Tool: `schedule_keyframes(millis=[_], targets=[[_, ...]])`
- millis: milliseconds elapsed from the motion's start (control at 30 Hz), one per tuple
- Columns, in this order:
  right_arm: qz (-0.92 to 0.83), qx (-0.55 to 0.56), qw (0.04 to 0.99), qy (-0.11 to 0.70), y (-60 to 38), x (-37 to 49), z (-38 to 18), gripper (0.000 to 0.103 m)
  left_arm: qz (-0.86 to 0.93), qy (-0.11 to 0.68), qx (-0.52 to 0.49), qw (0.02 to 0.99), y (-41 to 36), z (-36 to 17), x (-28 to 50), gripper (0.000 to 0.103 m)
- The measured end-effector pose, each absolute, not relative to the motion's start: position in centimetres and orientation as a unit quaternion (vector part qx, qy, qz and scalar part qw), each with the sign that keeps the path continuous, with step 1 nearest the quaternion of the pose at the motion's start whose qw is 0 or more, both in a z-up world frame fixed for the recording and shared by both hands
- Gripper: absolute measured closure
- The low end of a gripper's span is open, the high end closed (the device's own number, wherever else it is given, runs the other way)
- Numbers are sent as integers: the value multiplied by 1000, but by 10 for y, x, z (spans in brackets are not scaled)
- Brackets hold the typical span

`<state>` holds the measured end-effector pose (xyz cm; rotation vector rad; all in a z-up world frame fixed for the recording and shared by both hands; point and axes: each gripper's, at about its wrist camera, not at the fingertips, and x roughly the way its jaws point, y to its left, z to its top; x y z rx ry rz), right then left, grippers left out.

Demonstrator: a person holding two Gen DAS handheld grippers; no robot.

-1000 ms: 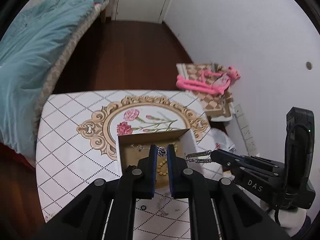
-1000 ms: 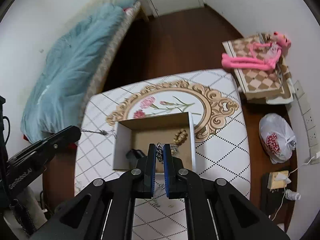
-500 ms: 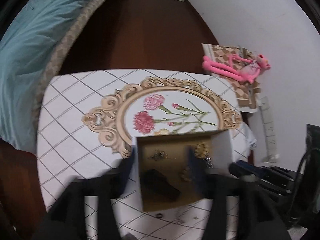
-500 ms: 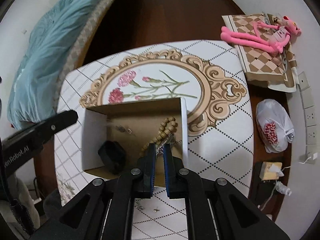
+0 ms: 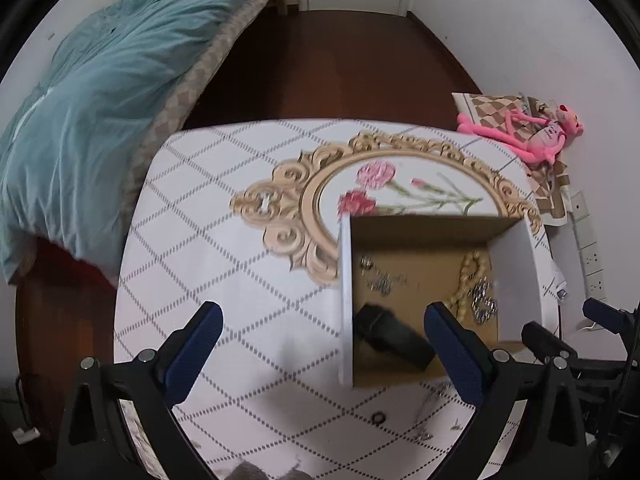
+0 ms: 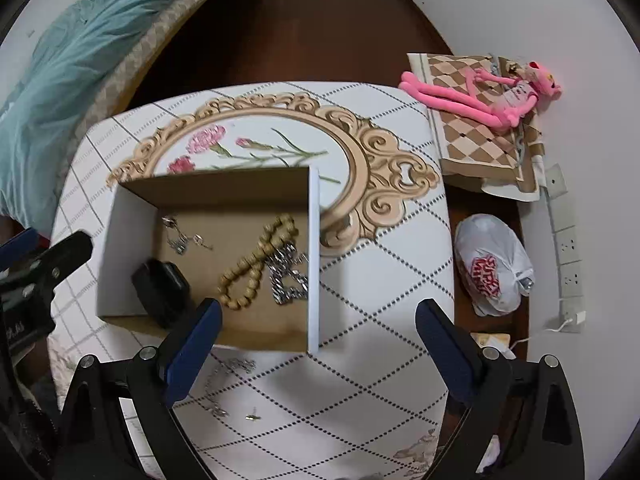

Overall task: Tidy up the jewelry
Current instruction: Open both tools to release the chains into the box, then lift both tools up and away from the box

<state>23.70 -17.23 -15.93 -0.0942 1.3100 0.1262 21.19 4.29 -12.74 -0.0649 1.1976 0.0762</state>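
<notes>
Both tools are spread wide with nothing between the pads. The left tool [image 5: 322,350] hangs over the near-left part of the bench [image 5: 208,240], its right pad in front of the open cardboard box [image 5: 344,300]. The right tool [image 6: 318,342] sits over the box's near-right corner.

The box is on the bench's middle-right, partly covering the printed gold frame. Inside: a wooden bead bracelet [image 6: 256,262] touching a silver chain [image 6: 288,276] along the right wall, a black case [image 6: 160,288] near-left, and small silver bits [image 6: 178,236] toward the back.

Plenty of bare cloth left of the box; the bench's right edge drops to a narrow strip of floor by the wall.

Only the right view shows the white plastic bag [image 6: 494,270] down there, plus loose jewelry [image 6: 226,380] on the cloth just in front of the box. The left view catches a small ring [image 5: 378,417] there and more of the bed [image 5: 100,120].
</notes>
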Motion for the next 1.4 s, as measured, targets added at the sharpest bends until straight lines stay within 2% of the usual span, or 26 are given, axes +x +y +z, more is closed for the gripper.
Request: schedule_keyframes(millis=[267, 1100, 1300, 1400], targets=[[45, -34, 810, 583, -176, 217, -151, 4, 54, 549, -22, 834, 39, -120, 186, 0], [18, -28, 906, 422, -193, 100, -6, 4, 35, 416, -16, 909, 28, 3, 79, 0], [25, -15, 914, 405, -193, 78, 12, 4, 40, 410, -26, 911, 30, 11, 62, 0], [38, -6, 906, 422, -191, 73, 0, 4, 51, 410, -22, 910, 33, 0, 58, 0]])
